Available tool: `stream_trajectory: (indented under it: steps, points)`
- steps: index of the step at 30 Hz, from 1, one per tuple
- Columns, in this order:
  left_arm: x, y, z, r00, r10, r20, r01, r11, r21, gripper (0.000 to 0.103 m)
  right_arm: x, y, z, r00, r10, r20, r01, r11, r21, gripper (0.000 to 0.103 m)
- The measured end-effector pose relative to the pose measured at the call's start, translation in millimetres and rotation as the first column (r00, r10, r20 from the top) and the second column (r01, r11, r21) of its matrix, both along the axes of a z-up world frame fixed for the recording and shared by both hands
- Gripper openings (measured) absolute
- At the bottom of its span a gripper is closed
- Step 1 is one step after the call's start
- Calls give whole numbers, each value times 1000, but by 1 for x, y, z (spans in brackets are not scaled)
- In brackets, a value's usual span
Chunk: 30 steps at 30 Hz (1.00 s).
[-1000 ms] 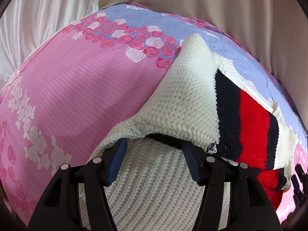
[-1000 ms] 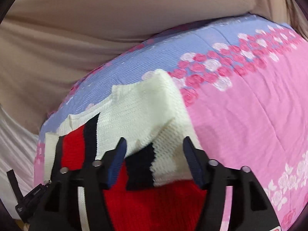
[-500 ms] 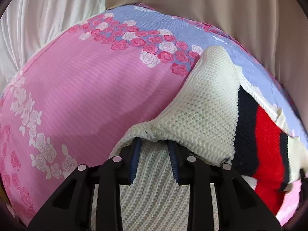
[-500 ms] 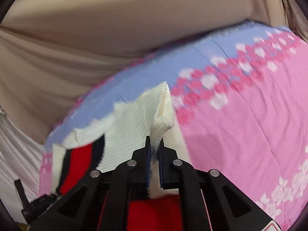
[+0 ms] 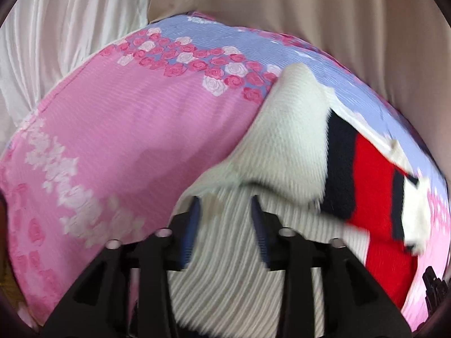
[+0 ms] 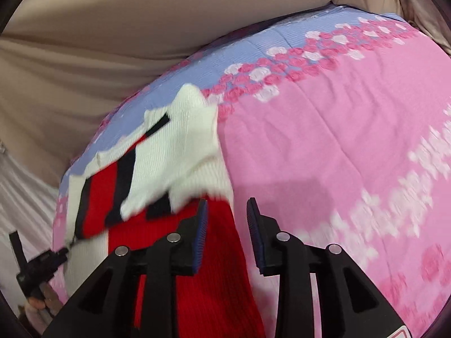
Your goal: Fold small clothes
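Note:
A small knitted sweater [image 5: 293,146], cream with navy and red stripes, lies folded over on the pink flowered bedspread [image 5: 146,129]. My left gripper [image 5: 224,211] is open above the ribbed cream part, its fingers apart and holding nothing. In the right wrist view the sweater [image 6: 180,140] lies left of centre, its red part under the left finger. My right gripper [image 6: 227,211] is open and empty at the sweater's right edge. The left gripper [image 6: 36,264] shows at the lower left of that view.
The bedspread [image 6: 338,140] has a blue band with roses at its far edge. Beige cloth [image 6: 141,28] hangs behind the bed, and white curtain [image 5: 56,28] is at the left. The right gripper's tip [image 5: 434,287] shows at the lower right.
Both grippers were shut on the cream fold half a second ago. Now both have opened and let go, and the fold lies on the sweater. The frames are blurred by motion.

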State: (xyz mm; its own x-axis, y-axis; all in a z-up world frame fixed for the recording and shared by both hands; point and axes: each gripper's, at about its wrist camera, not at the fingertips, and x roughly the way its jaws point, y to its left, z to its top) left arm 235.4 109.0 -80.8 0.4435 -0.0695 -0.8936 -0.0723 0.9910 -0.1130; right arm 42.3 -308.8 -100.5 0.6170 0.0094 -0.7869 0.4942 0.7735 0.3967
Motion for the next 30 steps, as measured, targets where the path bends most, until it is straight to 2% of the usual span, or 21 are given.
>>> stream_trajectory:
  steps: [3, 6, 9, 11, 12, 13, 15, 17, 19, 20, 21, 22, 23, 24, 25, 30]
  points:
    - [-38, 14, 4, 999, -45, -31, 46, 999, 18, 52, -51, 27, -5, 995, 78, -70, -79, 997, -11, 46]
    - [-86, 36, -5, 991, -64, -115, 64, 998, -5, 54, -103, 50, -16, 983, 131, -130, -127, 991, 32, 48]
    - [-129, 55, -15, 980, -62, -190, 58, 998, -27, 55, -148, 68, -31, 972, 148, -182, -133, 987, 92, 49]
    - [-153, 65, -18, 974, -54, -220, 44, 998, -49, 58, -167, 76, -35, 974, 148, -175, -128, 985, 119, 51]
    - [-162, 68, -17, 975, -51, -218, 38, 997, -61, 62, -174, 80, -33, 975, 154, -158, -134, 983, 126, 58]
    - [-169, 69, -17, 976, -48, -214, 34, 997, -68, 64, -177, 85, -33, 974, 170, -151, -150, 979, 137, 61]
    - [-180, 69, -17, 976, -36, -216, 17, 996, -91, 75, -176, 91, -32, 970, 198, -143, -180, 975, 132, 69]
    - [-186, 67, -19, 979, -22, -204, 0, 994, -109, 82, -173, 95, -32, 969, 215, -121, -199, 971, 133, 70]
    - [-189, 58, -21, 980, -27, -195, 15, 998, -66, 81, -168, 99, -34, 966, 242, -92, -228, 964, 134, 69]
    - [-188, 52, -21, 980, -35, -194, 27, 999, -45, 78, -165, 101, -36, 964, 255, -80, -242, 960, 141, 64]
    - [-188, 47, -21, 980, -46, -192, 39, 998, -39, 65, -161, 101, -37, 962, 262, -78, -249, 958, 139, 50]
    - [-186, 43, -19, 980, -57, -191, 50, 998, -44, 58, -159, 102, -39, 960, 268, -83, -255, 957, 140, 40]
    - [-185, 37, -19, 977, -75, -198, 67, 997, -47, 45, -154, 99, -41, 957, 274, -94, -258, 954, 150, 16]
    - [-183, 33, -18, 975, -88, -204, 79, 995, -53, 25, -151, 94, -43, 958, 271, -94, -252, 951, 180, 13]
    - [-181, 31, -17, 972, -101, -210, 87, 993, -76, 20, -154, 89, -40, 962, 262, -72, -244, 949, 198, 12]
    - [-189, 25, 13, 977, -104, -187, 82, 989, -125, 15, -162, 74, 3, 955, 296, -32, -293, 952, 87, 10]
